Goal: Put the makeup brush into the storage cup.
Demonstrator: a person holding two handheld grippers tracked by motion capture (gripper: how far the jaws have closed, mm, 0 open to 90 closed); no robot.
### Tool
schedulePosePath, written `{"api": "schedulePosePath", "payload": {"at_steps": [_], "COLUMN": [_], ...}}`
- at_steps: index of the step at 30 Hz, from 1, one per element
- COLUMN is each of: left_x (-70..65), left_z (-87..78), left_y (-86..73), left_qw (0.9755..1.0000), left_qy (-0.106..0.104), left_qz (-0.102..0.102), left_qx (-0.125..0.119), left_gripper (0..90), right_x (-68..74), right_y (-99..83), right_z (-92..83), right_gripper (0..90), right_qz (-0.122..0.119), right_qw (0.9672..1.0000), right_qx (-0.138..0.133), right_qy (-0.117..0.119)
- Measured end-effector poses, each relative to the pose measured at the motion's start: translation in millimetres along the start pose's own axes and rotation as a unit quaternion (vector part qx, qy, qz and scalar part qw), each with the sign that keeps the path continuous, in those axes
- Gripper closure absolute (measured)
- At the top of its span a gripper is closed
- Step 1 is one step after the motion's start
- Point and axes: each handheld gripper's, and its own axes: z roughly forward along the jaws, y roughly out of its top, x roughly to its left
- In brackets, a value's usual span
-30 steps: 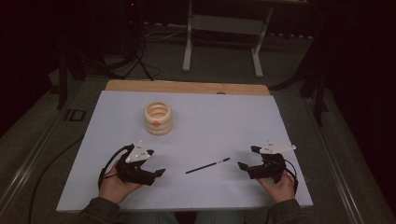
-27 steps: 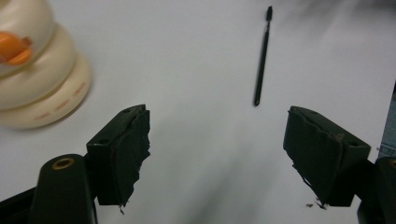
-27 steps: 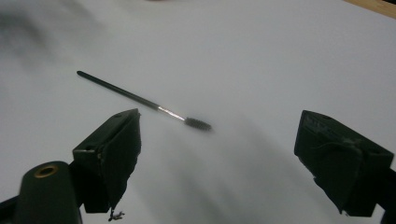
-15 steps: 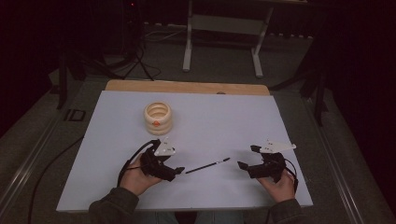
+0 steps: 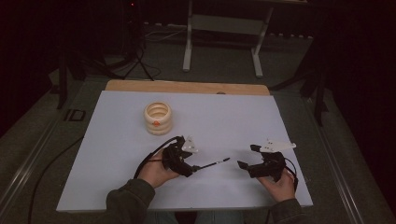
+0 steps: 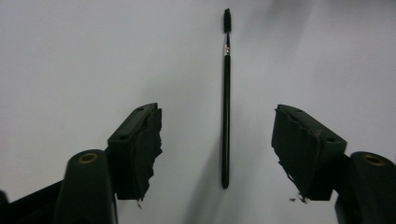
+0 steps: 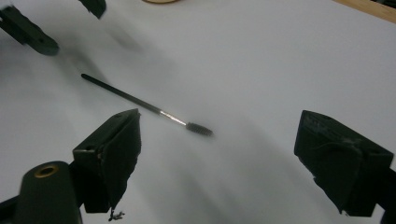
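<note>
Two claws rest low over the white tabletop (image 5: 116, 186). The left claw (image 6: 217, 149), released but just narrowing, straddles the handle of the mascara brush (image 6: 226, 116) without touching; the right claw (image 7: 217, 163) gapes empty. Farther off stands a ringed cream holder (image 5: 158, 117).

Bare table (image 5: 243, 116) lies open all round the brush (image 5: 212, 164), with the ringed pot (image 5: 158, 118) standing well off toward the far left, blocking nothing.
</note>
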Motion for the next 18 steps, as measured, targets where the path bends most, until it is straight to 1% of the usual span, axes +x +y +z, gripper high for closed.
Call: {"api": "schedulePosePath", "payload": {"at_steps": [1, 2, 3, 6, 9, 11, 13, 15, 18], "left_x": [0.0, 0.0, 0.0, -0.1, -0.4, -0.8, -0.8, -0.5, -1.1], "left_z": [0.0, 5.5, 5.5, 13.7, 22.3, 27.9, 32.8, 37.4, 43.7], "left_y": [0.0, 4.5, 4.5, 10.4, 15.7, 19.0, 22.6, 26.0, 30.1], "left_qw": [1.0000, 0.9999, 0.9999, 0.9996, 0.9990, 0.9986, 0.9979, 0.9968, 0.9952], "left_qy": [0.000, -0.005, -0.005, -0.011, -0.017, -0.023, -0.023, -0.030, -0.033], "left_qz": [0.000, 0.004, 0.004, 0.010, 0.014, 0.012, 0.017, 0.020, 0.026], "left_qx": [0.000, 0.011, 0.011, 0.024, 0.039, 0.047, 0.058, 0.071, 0.088], "left_gripper": [34.6, 35.5, 37.2, 38.2, 42.3, 44.5, 47.4, 51.0, 55.0], "right_x": [-0.1, -0.2, -0.2, -0.6, -1.5, -1.8, -1.9, -2.0, -2.4], "right_y": [0.1, 0.1, 0.1, 0.2, 0.0, -0.1, -0.1, 0.0, 0.2], "right_z": [0.0, 0.0, 0.0, -0.4, -0.3, 0.0, 0.0, -0.2, 0.0], "right_gripper": [14.7, 14.7, 14.7, 14.7, 14.7, 14.7, 14.7, 14.7, 14.8], "right_qz": [0.000, -0.001, -0.001, -0.001, 0.000, 0.000, 0.000, 0.001, -0.001], "right_qw": [1.0000, 1.0000, 1.0000, 1.0000, 1.0000, 1.0000, 1.0000, 1.0000, 1.0000], "right_qx": [0.000, 0.000, 0.000, -0.001, -0.002, -0.002, -0.002, -0.002, -0.001], "right_qy": [0.001, 0.001, 0.001, 0.002, 0.003, 0.005, 0.005, 0.006, 0.007]}}
